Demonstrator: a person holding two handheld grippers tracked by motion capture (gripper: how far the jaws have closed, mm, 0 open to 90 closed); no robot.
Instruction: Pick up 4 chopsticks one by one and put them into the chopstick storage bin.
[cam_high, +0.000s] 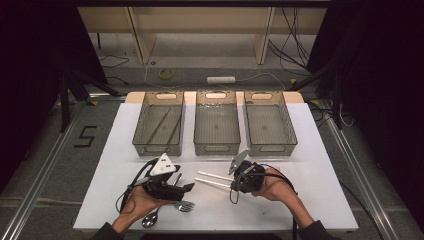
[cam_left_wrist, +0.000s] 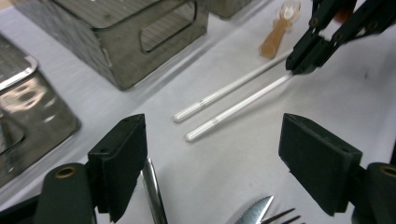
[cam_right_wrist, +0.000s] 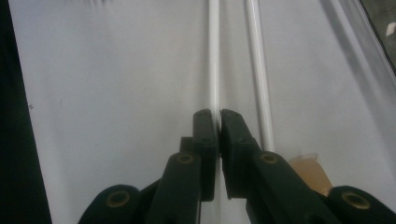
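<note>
White chopstick (cam_right_wrist: 214, 56) in right tongs (cam_right_wrist: 218, 122), lengthwise along them

Grey floor (cam_high: 55, 145) — wooden shelving (cam_high: 200, 30)

Left claw (cam_high: 181, 186) held low in the left hand (cam_high: 141, 202) with jaws wide apart, right claw (cam_high: 231, 182) held low in the right hand (cam_high: 270, 184), pointing toward the left one, jaws pinched tight together, both forearms coming in from below.
</note>
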